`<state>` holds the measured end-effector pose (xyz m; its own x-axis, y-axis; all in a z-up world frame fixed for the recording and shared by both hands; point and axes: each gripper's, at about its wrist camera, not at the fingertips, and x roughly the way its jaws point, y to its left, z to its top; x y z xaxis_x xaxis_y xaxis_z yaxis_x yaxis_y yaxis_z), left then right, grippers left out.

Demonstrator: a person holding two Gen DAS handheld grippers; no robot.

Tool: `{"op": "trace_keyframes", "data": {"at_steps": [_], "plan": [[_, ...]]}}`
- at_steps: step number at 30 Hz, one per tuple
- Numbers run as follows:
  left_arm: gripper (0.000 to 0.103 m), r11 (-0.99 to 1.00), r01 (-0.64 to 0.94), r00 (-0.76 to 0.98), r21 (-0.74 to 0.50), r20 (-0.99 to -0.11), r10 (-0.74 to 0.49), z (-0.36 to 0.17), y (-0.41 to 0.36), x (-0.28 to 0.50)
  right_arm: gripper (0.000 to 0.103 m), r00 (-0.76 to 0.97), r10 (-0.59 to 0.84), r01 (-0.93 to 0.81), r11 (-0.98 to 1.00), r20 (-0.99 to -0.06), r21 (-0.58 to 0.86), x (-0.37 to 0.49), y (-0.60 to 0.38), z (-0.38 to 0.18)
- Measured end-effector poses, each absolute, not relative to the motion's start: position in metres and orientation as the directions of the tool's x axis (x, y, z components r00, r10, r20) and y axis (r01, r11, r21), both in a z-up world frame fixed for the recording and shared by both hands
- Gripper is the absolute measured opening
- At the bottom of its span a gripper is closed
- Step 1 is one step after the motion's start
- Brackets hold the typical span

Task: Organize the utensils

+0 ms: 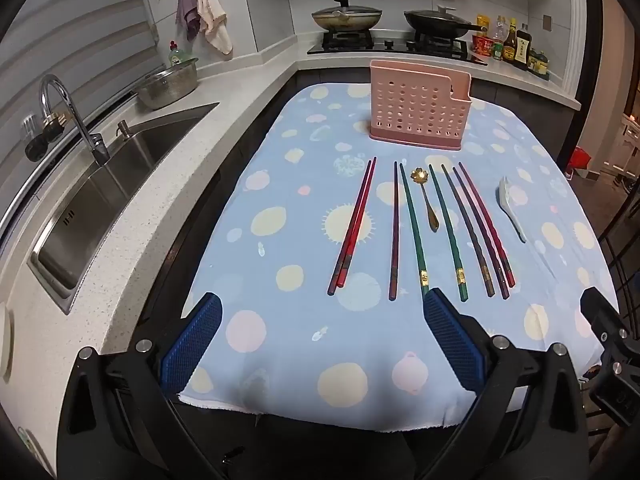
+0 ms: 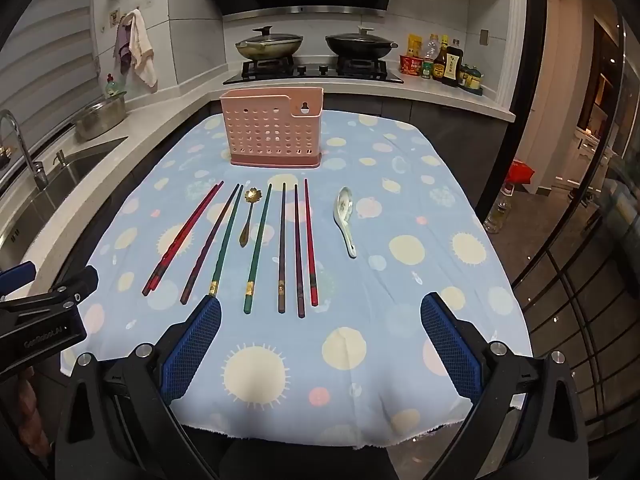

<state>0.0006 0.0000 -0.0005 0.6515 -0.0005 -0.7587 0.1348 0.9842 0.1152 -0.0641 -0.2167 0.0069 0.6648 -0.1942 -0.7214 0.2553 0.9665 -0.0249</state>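
A pink perforated utensil holder (image 1: 418, 112) (image 2: 274, 128) stands upright at the far side of the blue patterned tablecloth (image 1: 280, 320) (image 2: 400, 280). In front of it lie several red, purple and green chopsticks (image 1: 414, 232) (image 2: 258, 248) in a row, a small gold spoon (image 1: 426, 196) (image 2: 247, 216) among them, and a white ceramic spoon (image 1: 512, 208) (image 2: 347, 220) to the right. My left gripper (image 1: 320, 312) is open and empty above the near edge. My right gripper (image 2: 320, 312) is open and empty too.
A steel sink (image 1: 116, 184) with a tap (image 1: 68, 112) is in the counter on the left, with a metal bowl (image 1: 170, 84) behind it. A stove with two lidded pans (image 2: 316, 46) and sauce bottles (image 2: 444, 62) are at the back.
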Motion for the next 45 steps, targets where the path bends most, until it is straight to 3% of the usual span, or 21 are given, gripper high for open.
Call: {"op": "trace_keyframes", "data": {"at_steps": [45], "plan": [[0.096, 0.983, 0.133, 0.670, 0.125, -0.742, 0.004, 0.0017, -0.0018, -0.0049, 0.096, 0.679, -0.195, 0.253, 0.967, -0.708, -0.024, -0.0671, -0.2149, 0.0087]]}}
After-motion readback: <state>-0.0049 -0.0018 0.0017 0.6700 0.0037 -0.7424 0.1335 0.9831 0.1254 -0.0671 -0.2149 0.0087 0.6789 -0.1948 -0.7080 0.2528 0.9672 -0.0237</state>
